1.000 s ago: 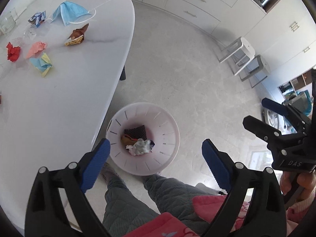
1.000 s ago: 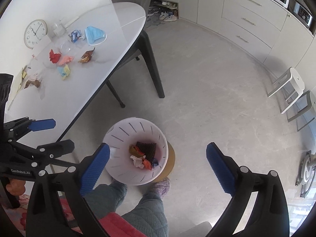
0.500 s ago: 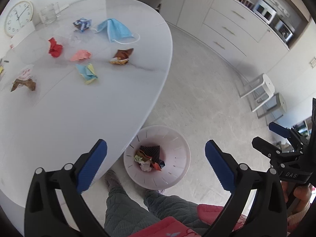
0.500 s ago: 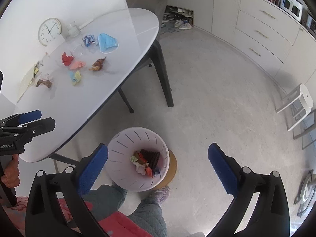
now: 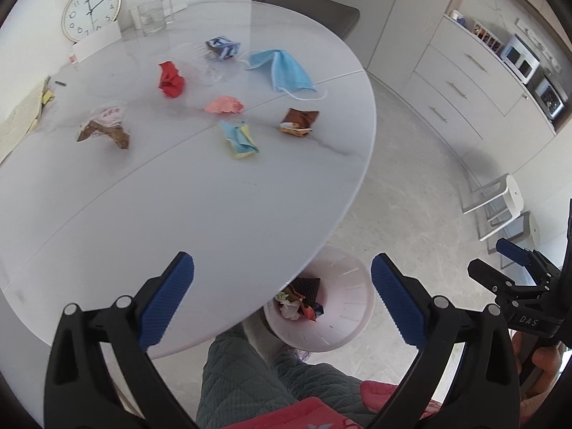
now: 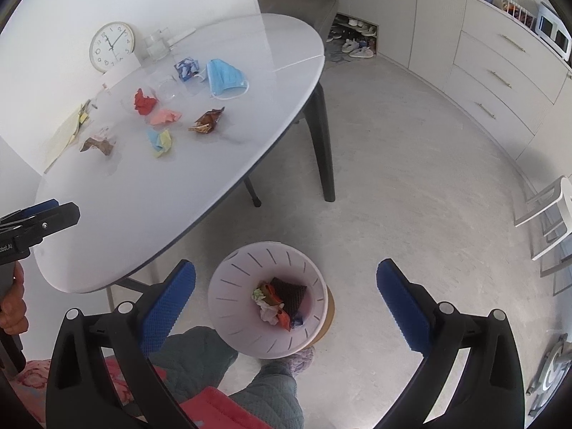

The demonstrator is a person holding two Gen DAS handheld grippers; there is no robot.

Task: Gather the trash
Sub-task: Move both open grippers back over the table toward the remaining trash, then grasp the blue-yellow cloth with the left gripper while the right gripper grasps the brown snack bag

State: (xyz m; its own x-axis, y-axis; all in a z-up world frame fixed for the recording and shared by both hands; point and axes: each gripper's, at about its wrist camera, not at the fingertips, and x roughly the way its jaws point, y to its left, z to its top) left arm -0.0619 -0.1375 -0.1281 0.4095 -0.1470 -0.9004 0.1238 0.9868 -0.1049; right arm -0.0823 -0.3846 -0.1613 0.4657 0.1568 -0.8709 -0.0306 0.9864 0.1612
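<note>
Pale grey flooring and a wall of white drawer cabinets [image 6: 500, 71] surround a white oval worktop [image 5: 200, 207] on dark legs. On the floor beside the worktop's near right edge stands a pale pink slotted bin [image 6: 228, 293], partly tucked under that edge in the left wrist view, holding several crumpled scraps [image 6: 277, 302] at its bottom. A white step stool [image 5: 500, 196] stands by the cabinets.

Both tongs are spread wide and hold nothing: the left tongs [image 5: 282, 300] hang over the worktop's near edge, the right tongs [image 6: 286, 304] over the bin.

The remaining trash lies in the worktop's far half. A blue face mask [image 5: 282, 71] sits nearest the far right edge, with a brown snack wrapper [image 5: 298, 121] closer in along that edge. Toward the middle lie a blue and yellow paper wad [image 5: 239, 139], a pink paper wad [image 5: 223, 104] and a red paper wad [image 5: 171, 79]. A blue and white patterned wrapper [image 5: 222, 46] sits just beyond the mask, beside crushed clear plastic [image 5: 195, 60]. A brown and clear wrapper [image 5: 105, 127] lies toward the left edge. At the far edge a round clock [image 5: 91, 10] leans by the wall, next to a clear glass [image 5: 152, 18].
</note>
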